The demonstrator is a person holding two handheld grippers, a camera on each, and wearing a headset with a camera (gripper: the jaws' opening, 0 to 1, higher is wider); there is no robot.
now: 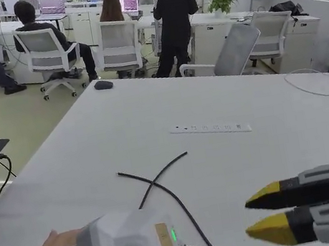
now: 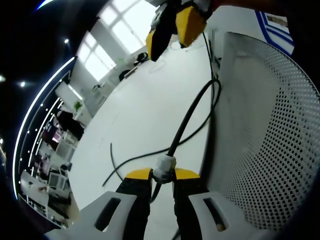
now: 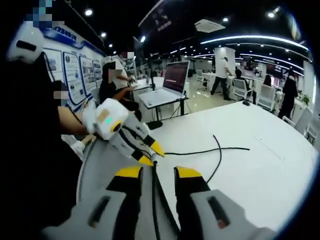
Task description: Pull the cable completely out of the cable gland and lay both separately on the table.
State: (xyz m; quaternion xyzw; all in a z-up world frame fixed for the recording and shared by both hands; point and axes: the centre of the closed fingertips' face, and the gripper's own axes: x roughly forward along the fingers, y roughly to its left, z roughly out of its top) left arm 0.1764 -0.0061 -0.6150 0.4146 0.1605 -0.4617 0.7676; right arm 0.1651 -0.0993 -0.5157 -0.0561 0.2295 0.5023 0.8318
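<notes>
Left gripper view: left gripper [image 2: 162,175] clenched on the white cable gland [image 2: 164,166] over the near part of the table [image 2: 135,110]. The black cable [image 2: 192,115], still threaded, runs on towards the right gripper [image 2: 170,30]. We judge the gland hard, smooth and light, the cable light, limp yet springy.

Right gripper view: right gripper released, jaws apart, cable passing loosely between them. We would grasp the cable just beyond the gland. Laptop [image 3: 175,77] text and wall posters [image 3: 75,70] unreadable.

Head view: cable's far lengths cross on the table. Power strip [image 1: 210,128] markings illegible.
</notes>
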